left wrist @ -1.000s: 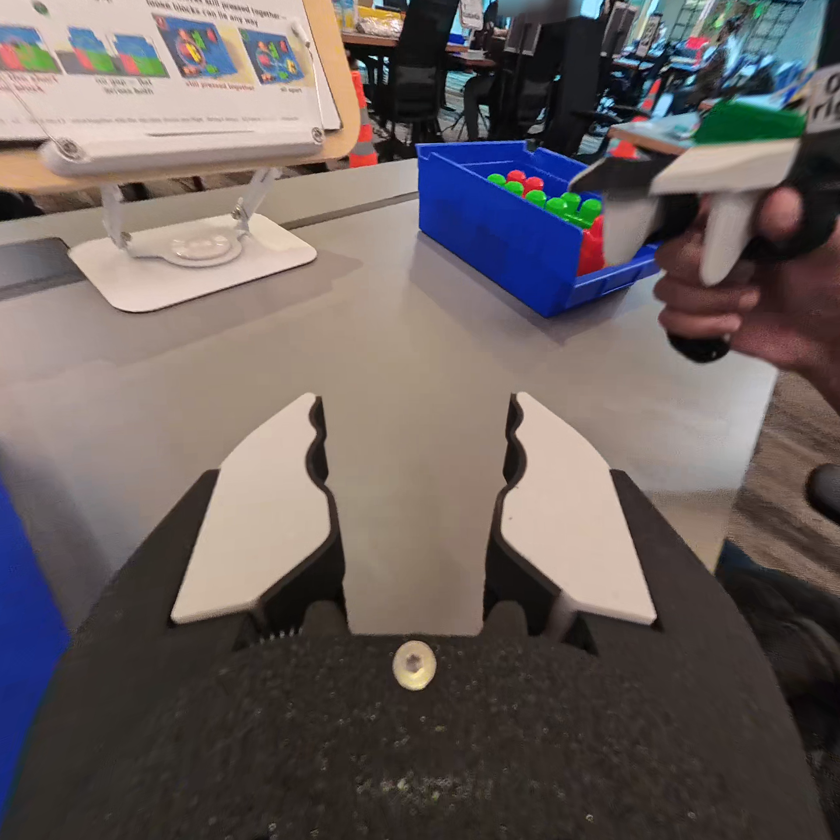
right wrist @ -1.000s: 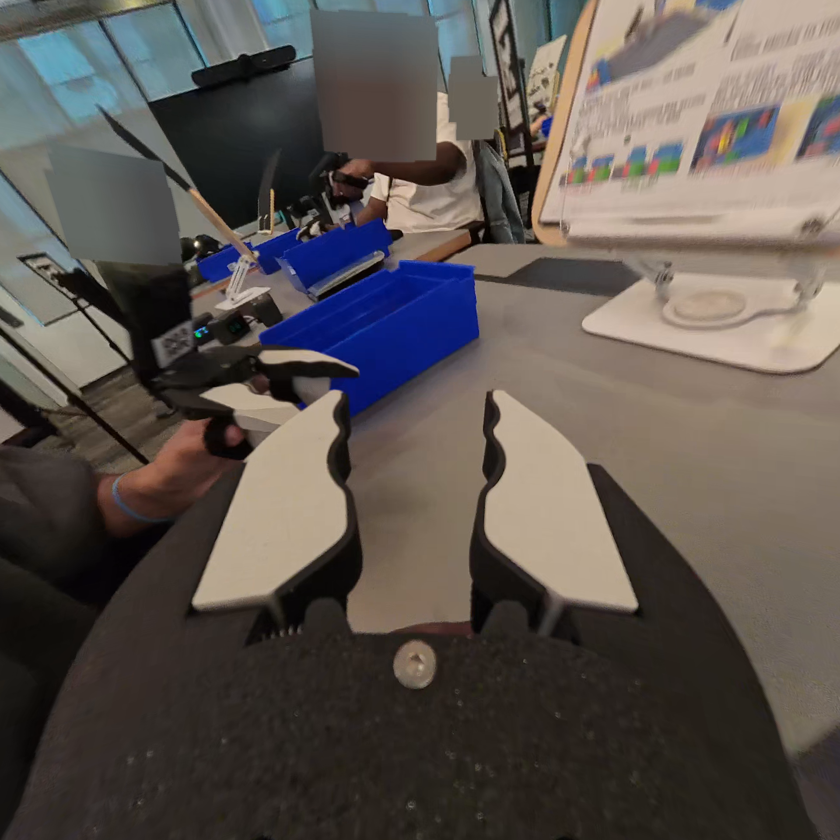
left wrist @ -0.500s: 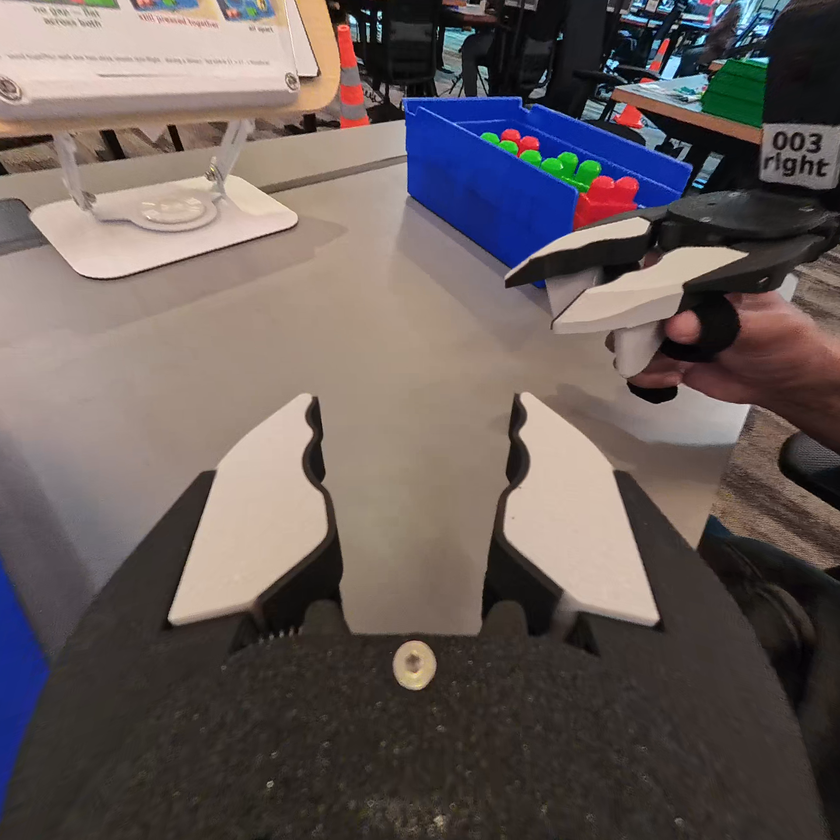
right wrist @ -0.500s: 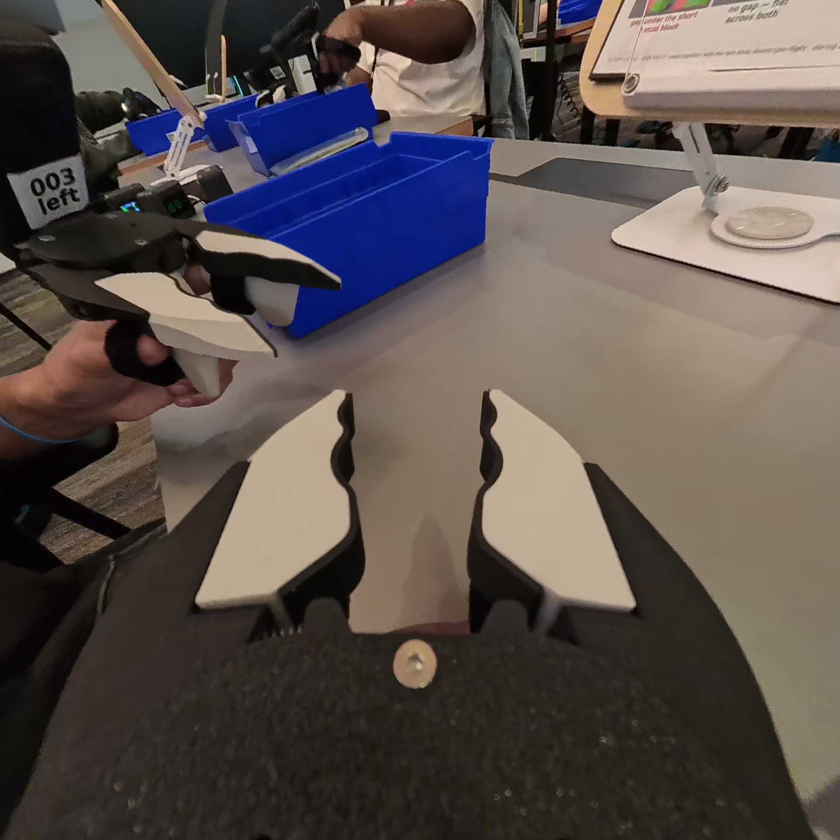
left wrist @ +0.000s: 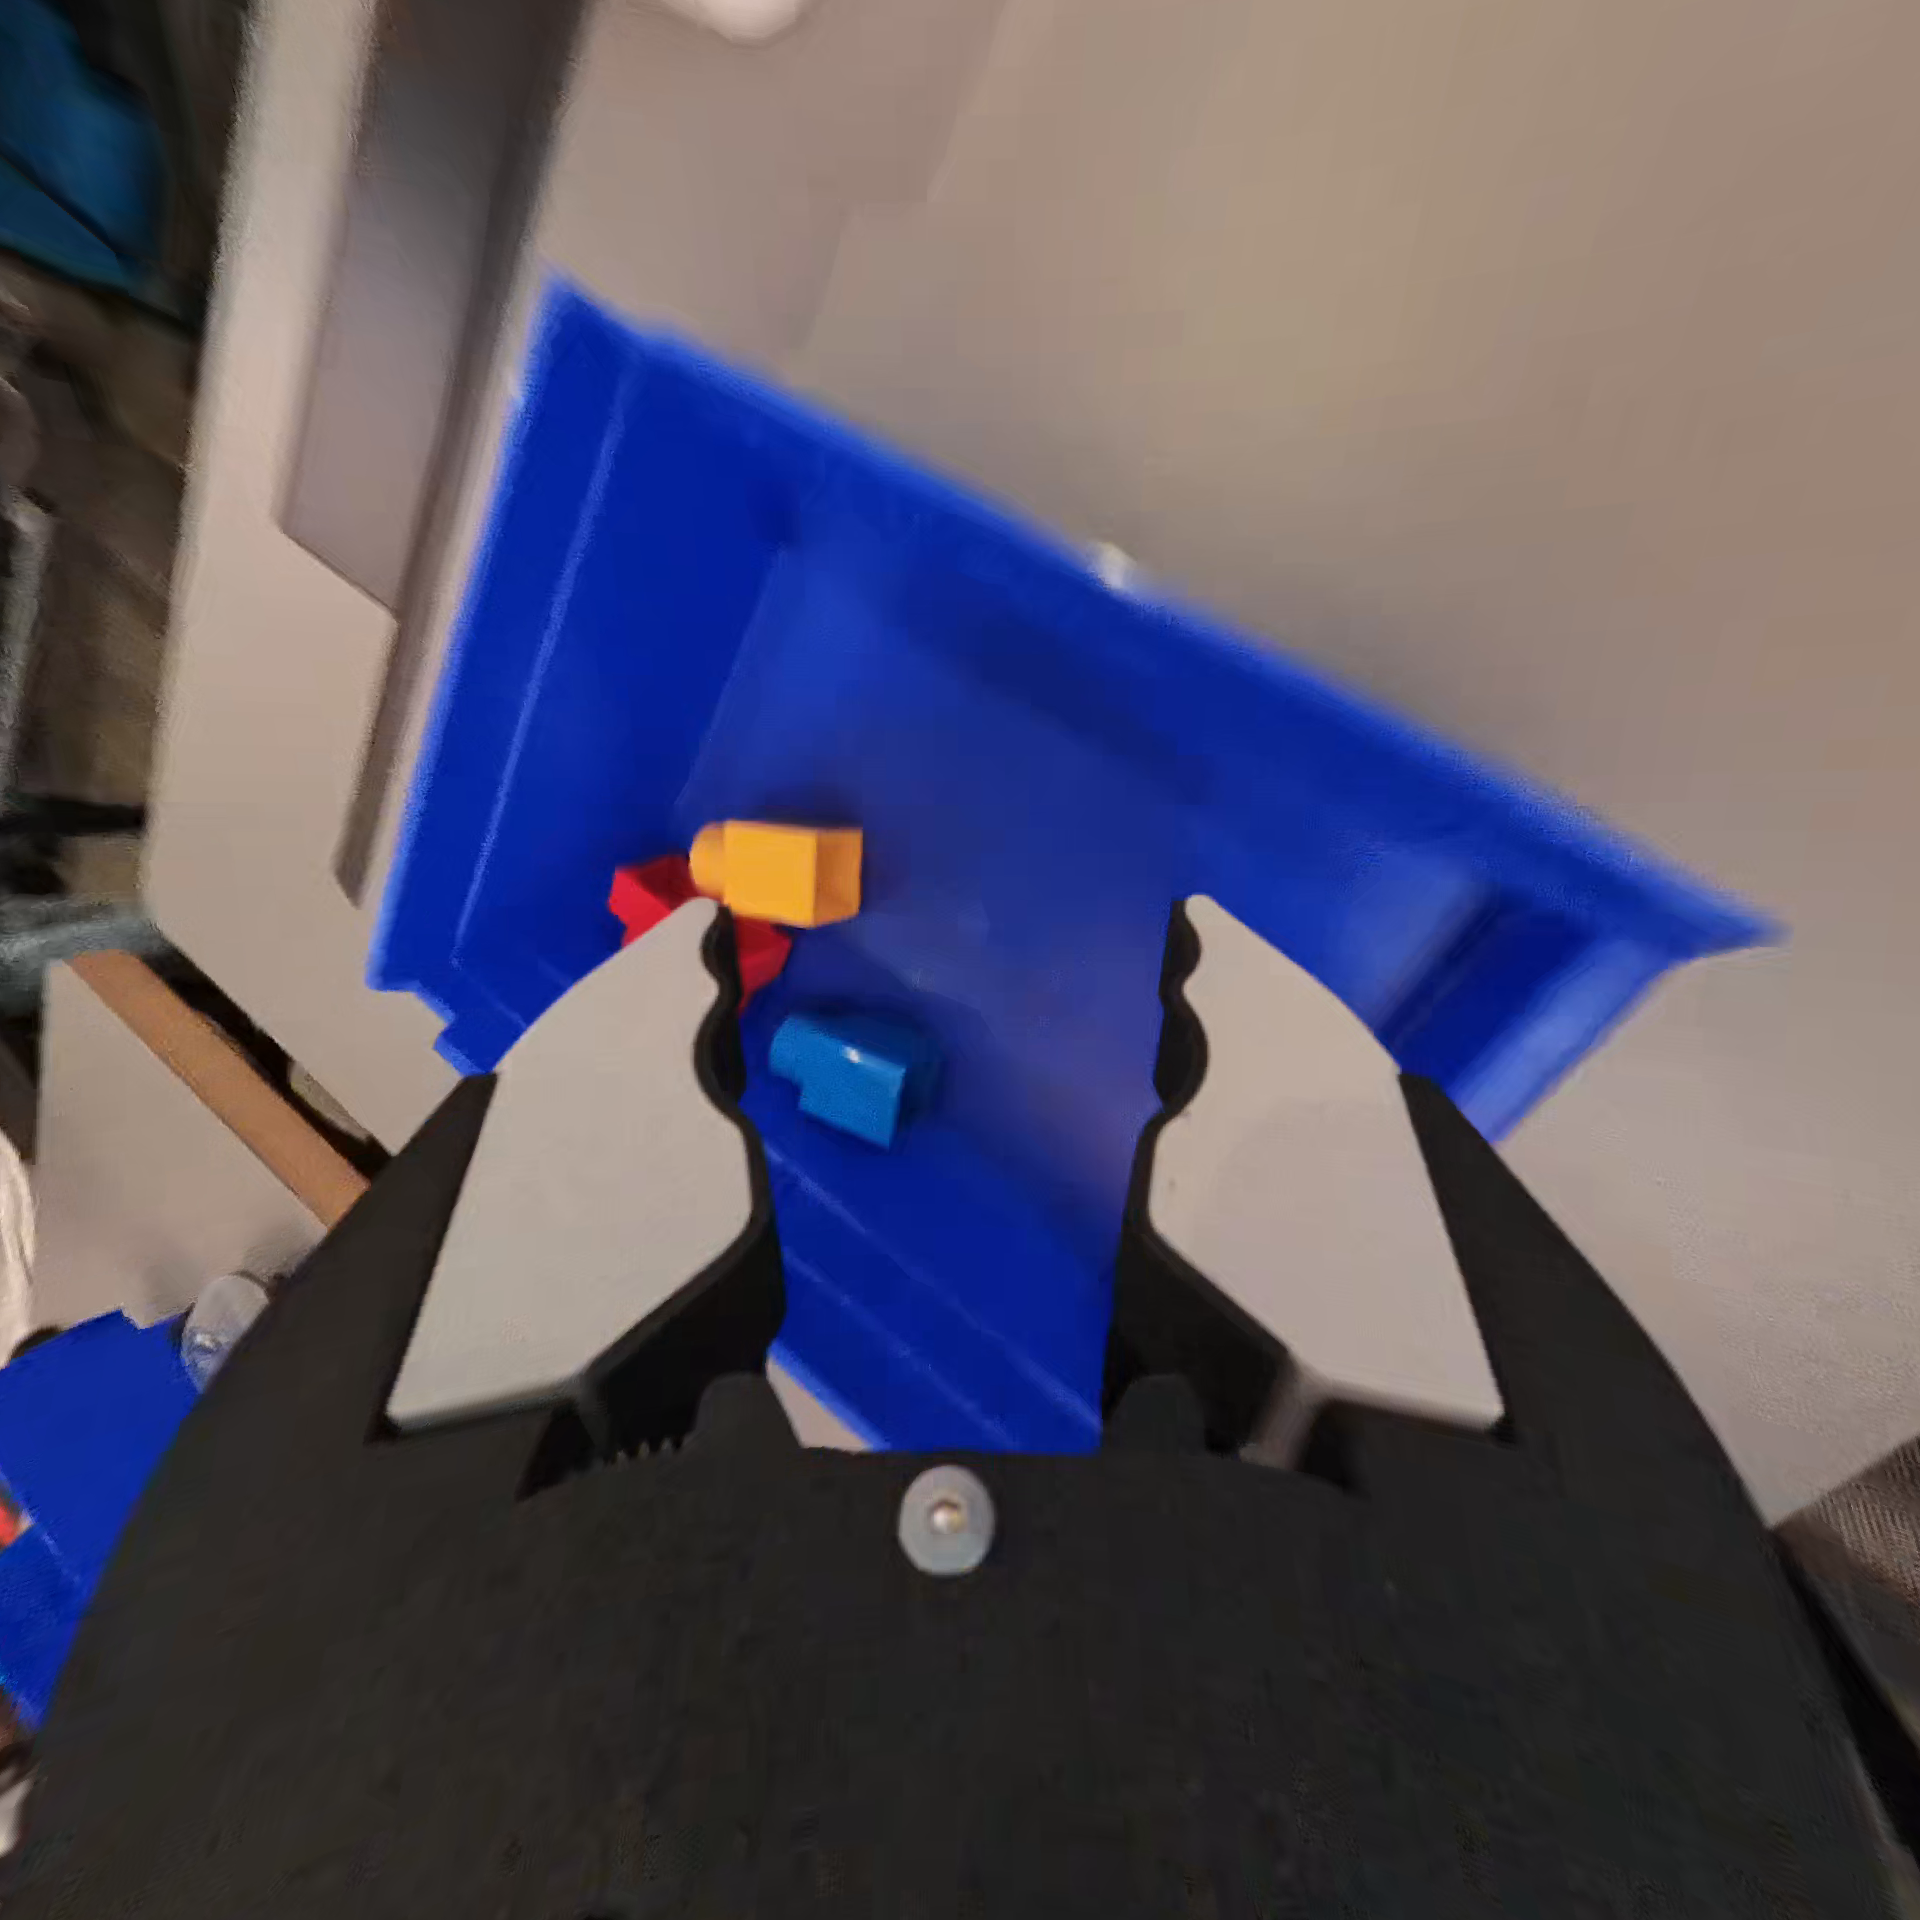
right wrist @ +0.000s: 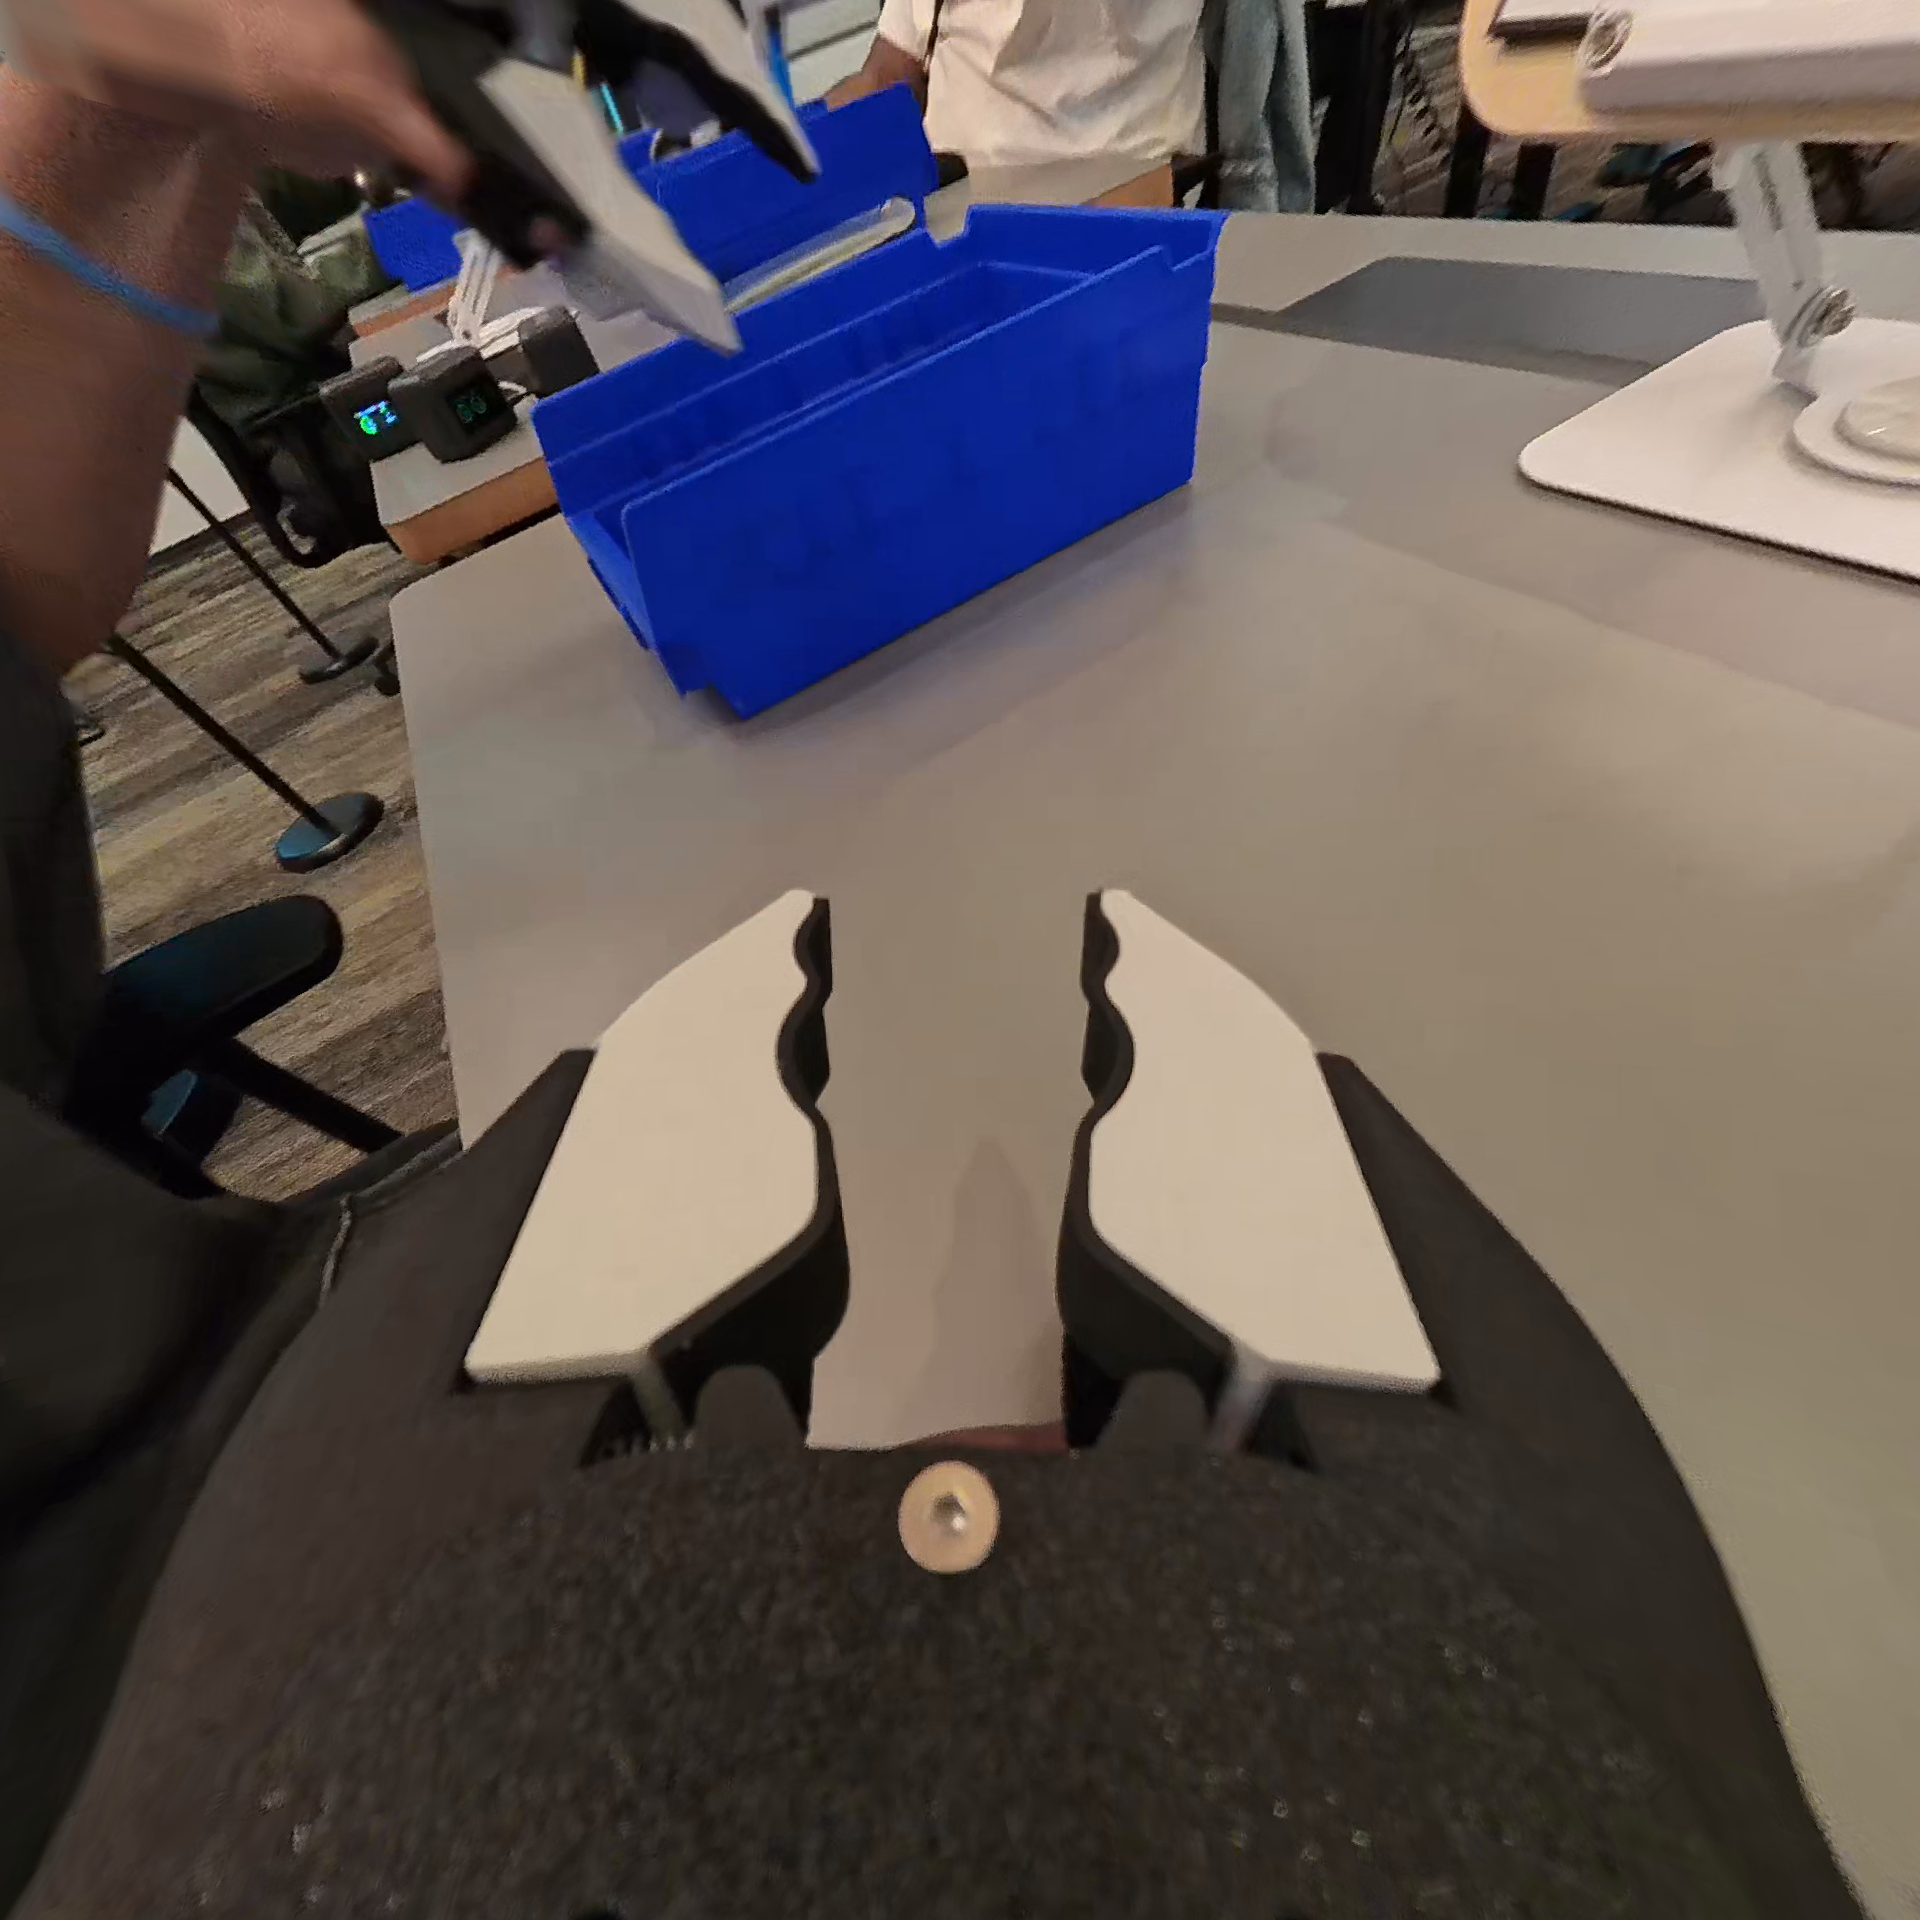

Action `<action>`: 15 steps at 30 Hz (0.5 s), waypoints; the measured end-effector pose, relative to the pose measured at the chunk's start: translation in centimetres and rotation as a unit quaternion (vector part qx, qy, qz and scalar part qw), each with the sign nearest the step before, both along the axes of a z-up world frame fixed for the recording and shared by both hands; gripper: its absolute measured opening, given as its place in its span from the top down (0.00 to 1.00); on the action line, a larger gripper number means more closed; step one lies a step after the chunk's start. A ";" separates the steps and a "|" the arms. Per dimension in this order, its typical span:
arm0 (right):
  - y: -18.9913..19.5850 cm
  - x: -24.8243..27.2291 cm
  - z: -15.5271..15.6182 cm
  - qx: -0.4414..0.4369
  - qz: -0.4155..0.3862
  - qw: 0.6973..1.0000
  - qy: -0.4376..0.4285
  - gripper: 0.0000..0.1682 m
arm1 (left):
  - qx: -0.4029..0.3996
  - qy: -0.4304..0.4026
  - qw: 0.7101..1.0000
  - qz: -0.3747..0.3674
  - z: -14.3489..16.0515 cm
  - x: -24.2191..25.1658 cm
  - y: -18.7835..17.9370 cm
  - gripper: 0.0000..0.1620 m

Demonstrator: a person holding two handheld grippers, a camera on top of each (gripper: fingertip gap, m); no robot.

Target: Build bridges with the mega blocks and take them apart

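In the left wrist view my left gripper (left wrist: 945, 914) is open and empty, held above a blue bin (left wrist: 1039, 748) and looking down into it. On the bin floor lie an orange block (left wrist: 784, 871), a red block (left wrist: 649, 899) partly hidden by my left finger, and a blue block (left wrist: 847, 1075). In the right wrist view my right gripper (right wrist: 956, 904) is open and empty, low over the grey table (right wrist: 1455, 831). The left gripper (right wrist: 717, 249) also shows there at top left, above the same blue bin (right wrist: 894, 499), whose contents are hidden by its wall.
A white stand base (right wrist: 1756, 457) with a board on it stands at the table's back right. More blue bins (right wrist: 769, 187) and small devices with green displays (right wrist: 457, 405) sit on a table behind. A person in a white shirt (right wrist: 1049, 73) is beyond. A chair (right wrist: 208, 987) stands left. The grippers' ends are close to 30 cm from one another. Between my left fingertips and the orange block (left wrist: 784, 871) there is roughly 12 cm.
My left gripper has lifted and swung left over the blue bin, now looking down at the blocks inside. My right gripper has stayed low over the table, turned a little.
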State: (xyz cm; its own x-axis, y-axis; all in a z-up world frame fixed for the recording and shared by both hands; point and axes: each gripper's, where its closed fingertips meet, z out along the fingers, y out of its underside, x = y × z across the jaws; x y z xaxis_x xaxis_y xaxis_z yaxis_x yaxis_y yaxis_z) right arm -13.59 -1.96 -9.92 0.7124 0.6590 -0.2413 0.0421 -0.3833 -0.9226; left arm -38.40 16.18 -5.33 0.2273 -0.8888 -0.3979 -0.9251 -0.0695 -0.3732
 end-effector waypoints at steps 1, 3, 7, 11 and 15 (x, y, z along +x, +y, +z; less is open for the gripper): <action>-0.1 -0.1 -0.1 -0.003 0.004 1.000 0.000 0.73 | -0.028 0.043 0.999 0.003 -1.6 -0.8 1.7 0.51; -0.2 -0.3 0.0 -0.003 0.008 1.000 0.003 0.73 | -0.082 0.098 0.992 0.001 -4.2 -1.5 4.3 0.54; -0.2 -0.4 0.0 0.001 0.010 1.000 -0.004 0.73 | -0.103 0.151 0.983 0.009 -7.4 -2.5 9.5 0.57; -0.4 -0.6 -0.1 -0.003 0.014 1.000 0.002 0.74 | -0.135 0.185 0.973 0.021 -10.3 -3.8 12.0 0.58; -0.4 -0.5 -0.4 -0.003 0.014 1.000 -0.007 0.74 | -0.160 0.226 0.961 0.021 -12.5 -4.8 12.1 0.61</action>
